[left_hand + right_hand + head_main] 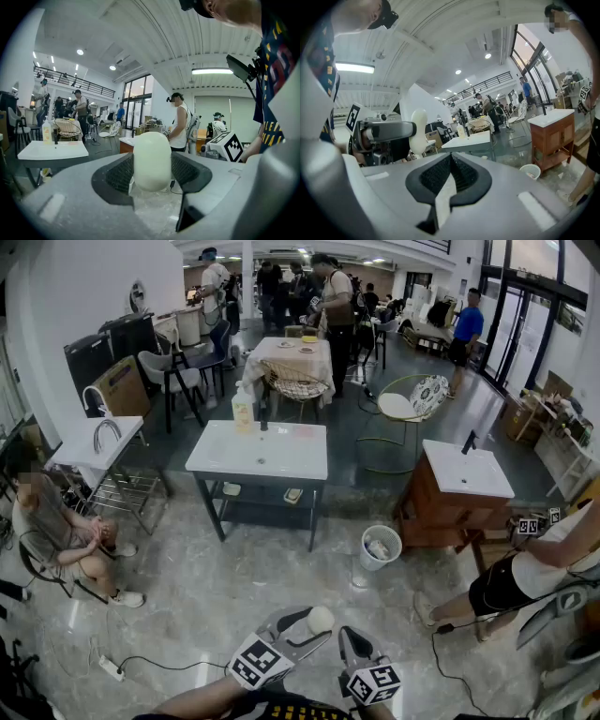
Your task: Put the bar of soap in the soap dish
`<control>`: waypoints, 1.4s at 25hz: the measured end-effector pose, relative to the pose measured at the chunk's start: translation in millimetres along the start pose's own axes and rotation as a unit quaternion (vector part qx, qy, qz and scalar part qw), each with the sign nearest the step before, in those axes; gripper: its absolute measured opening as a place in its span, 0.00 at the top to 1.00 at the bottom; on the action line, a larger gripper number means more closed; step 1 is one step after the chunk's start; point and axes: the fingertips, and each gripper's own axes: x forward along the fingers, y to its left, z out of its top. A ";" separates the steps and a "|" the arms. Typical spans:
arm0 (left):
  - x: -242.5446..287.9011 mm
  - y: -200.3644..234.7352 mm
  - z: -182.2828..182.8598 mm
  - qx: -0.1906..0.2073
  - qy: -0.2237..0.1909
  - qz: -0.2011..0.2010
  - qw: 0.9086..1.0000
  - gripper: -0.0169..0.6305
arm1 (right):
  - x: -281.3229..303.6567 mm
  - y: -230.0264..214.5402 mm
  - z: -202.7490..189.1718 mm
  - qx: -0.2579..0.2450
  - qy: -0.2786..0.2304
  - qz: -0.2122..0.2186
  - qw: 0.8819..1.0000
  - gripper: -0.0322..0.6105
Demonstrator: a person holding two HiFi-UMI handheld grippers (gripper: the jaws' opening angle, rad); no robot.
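Note:
A white oval bar of soap [152, 159] stands upright between the pads of my left gripper [152, 182], which is shut on it. In the head view the bar of soap [321, 619] shows at the tip of the left gripper [312, 626], low in the middle over the floor. Just to its right my right gripper [350, 641] is shut with nothing in it; its pads [461, 174] meet. The right gripper view shows the soap [418, 130] from the side. I cannot pick out a soap dish with certainty.
A white basin table [217, 461] stands ahead with a pump bottle [243, 411] on it and small items on its lower shelf [293, 495]. A wooden vanity [441, 517] and a bin [380, 547] are to the right. People sit left [56, 531] and bend right [525, 570].

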 end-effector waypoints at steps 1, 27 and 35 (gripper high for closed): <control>-9.5 -11.1 -2.6 0.005 0.004 0.004 1.000 0.58 | -11.8 8.4 -2.6 0.002 -0.001 0.001 1.000 0.95; -58.8 66.6 -6.1 0.082 0.036 0.083 0.993 0.58 | 35.9 49.7 32.1 0.030 -0.071 0.019 0.997 0.90; -50.4 145.9 -28.2 0.105 0.076 0.052 0.990 0.58 | 123.3 53.5 50.7 0.027 -0.054 0.005 0.998 0.89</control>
